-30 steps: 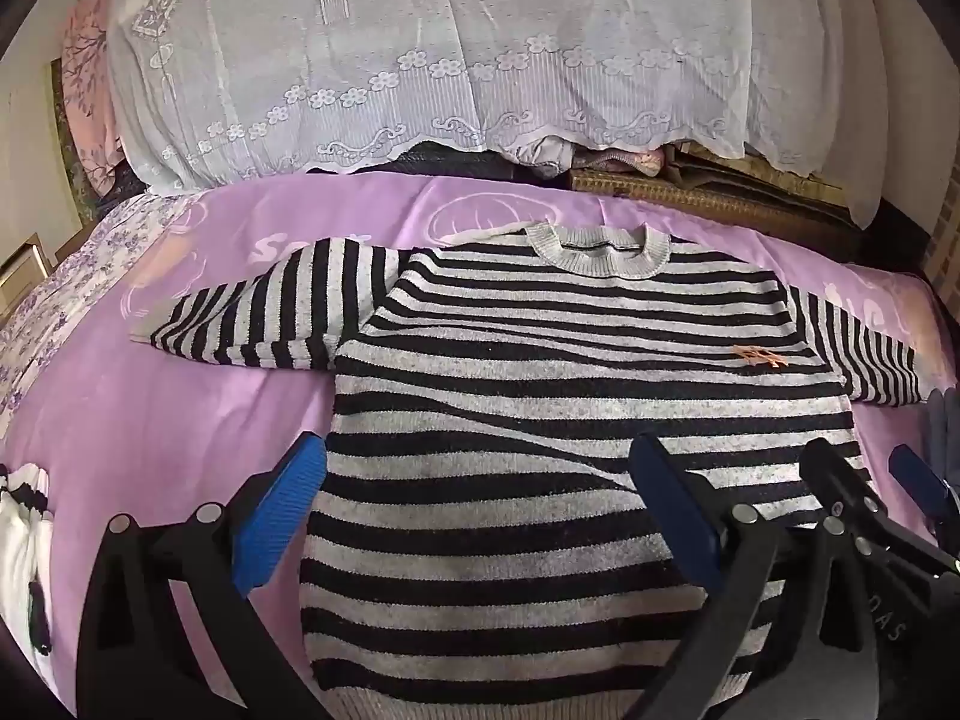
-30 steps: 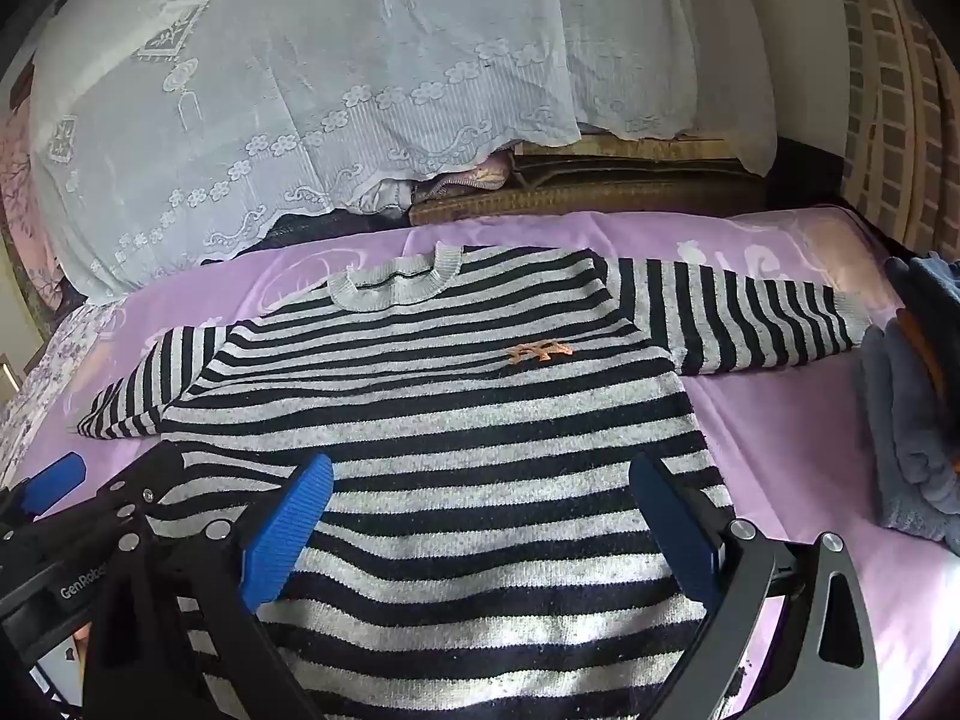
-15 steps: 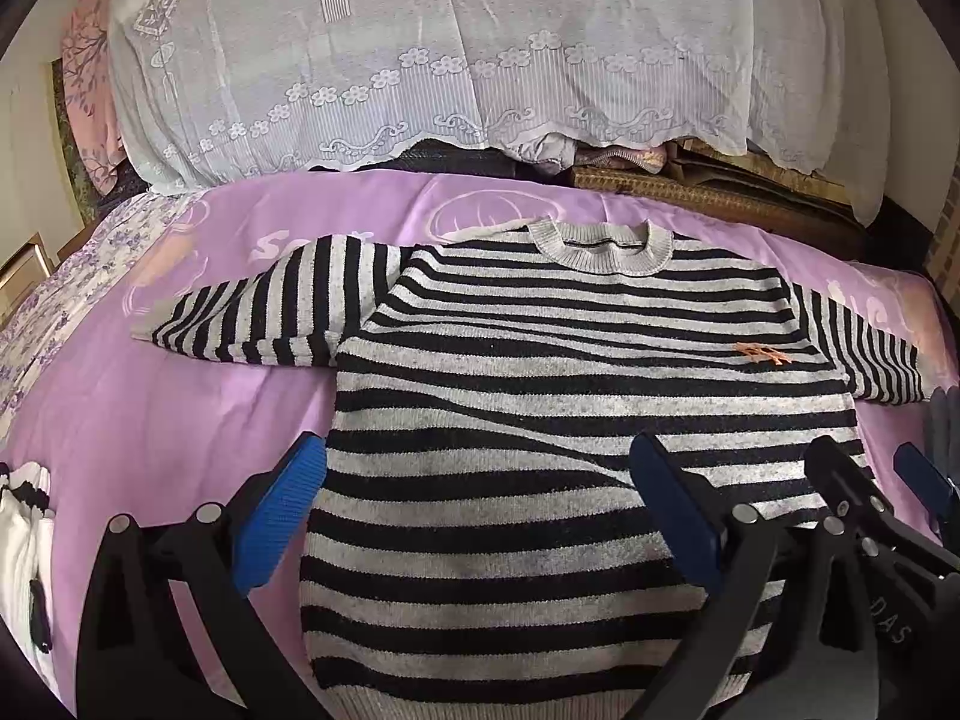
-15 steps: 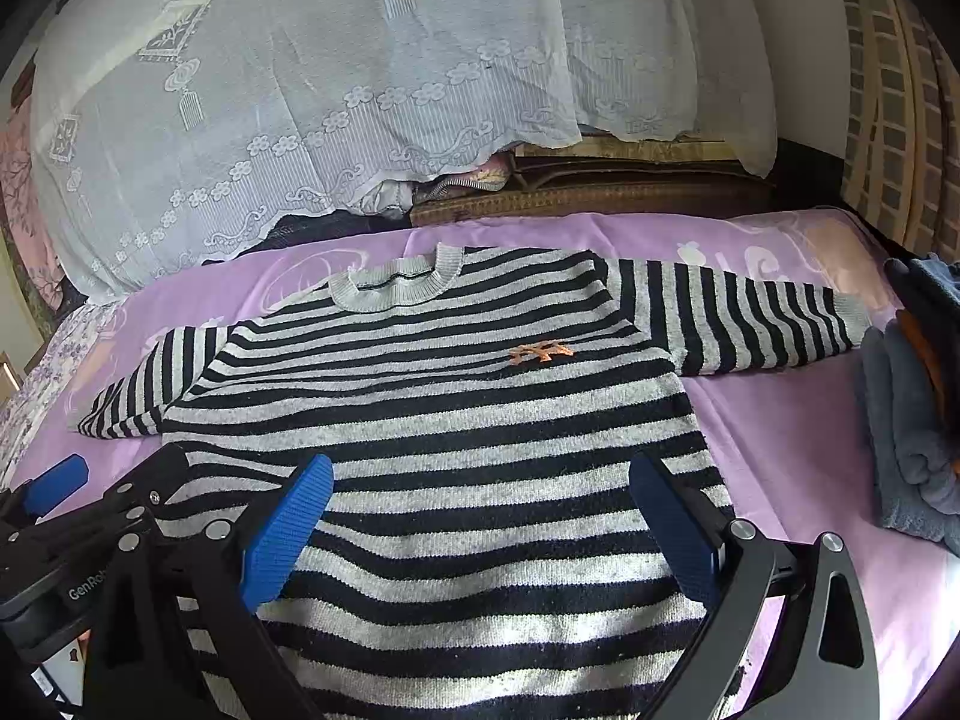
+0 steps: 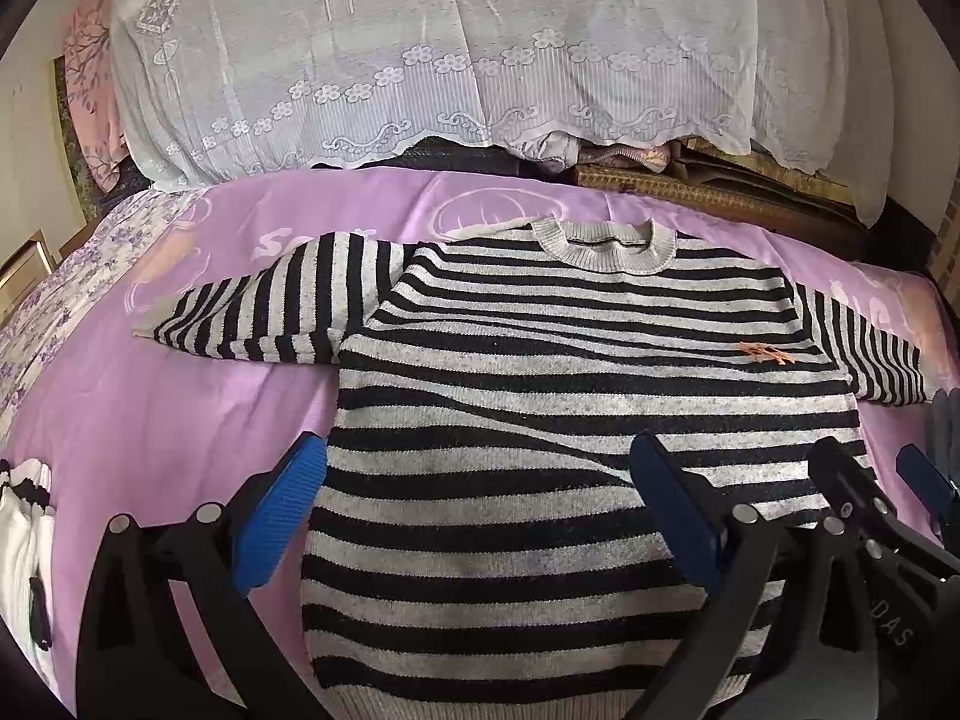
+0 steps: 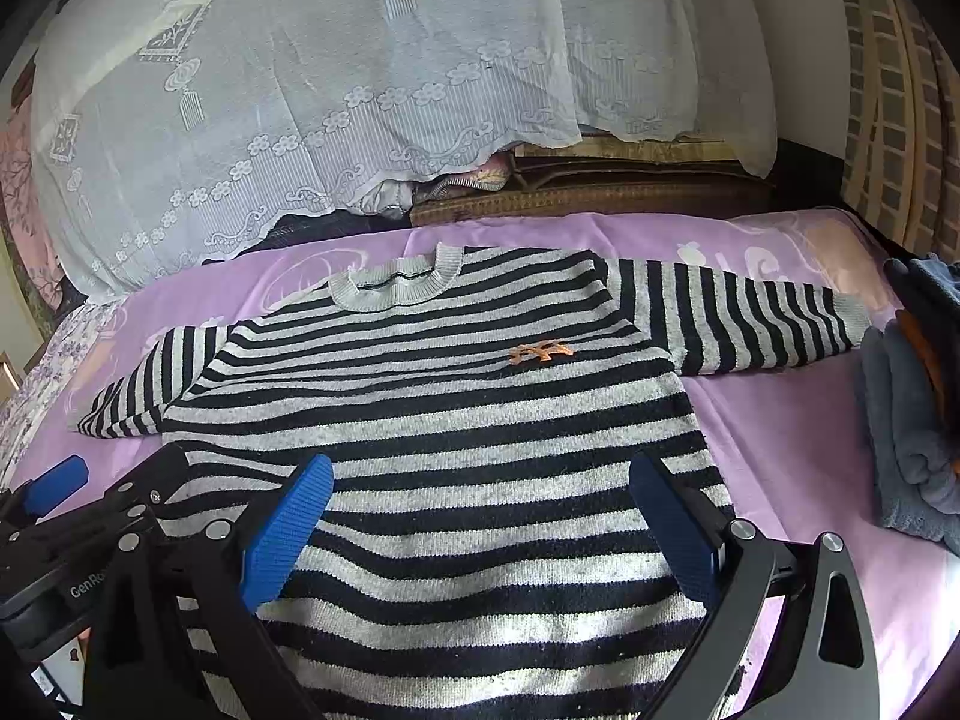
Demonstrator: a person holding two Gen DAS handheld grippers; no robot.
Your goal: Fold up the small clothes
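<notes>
A black and grey striped sweater (image 5: 540, 396) (image 6: 456, 420) lies flat, front up, on the purple bedsheet (image 5: 156, 420), both sleeves spread out sideways. A small orange emblem (image 6: 540, 353) sits on its chest. My left gripper (image 5: 480, 498) hovers open above the lower left part of the sweater, with nothing between its blue pads. My right gripper (image 6: 480, 510) hangs open over the lower right part, also holding nothing. Each gripper shows at the edge of the other's view. The hem is partly hidden by the gripper frames.
A white lace cloth (image 5: 480, 48) covers a pile at the back of the bed. Folded blue-grey clothes (image 6: 912, 420) lie stacked at the right edge. A white garment (image 5: 24, 540) lies at the left. Woven mats (image 6: 600, 192) sit behind the sweater.
Both views have drifted slightly back and up from the sweater. The sweater has not moved and both grippers stay open.
</notes>
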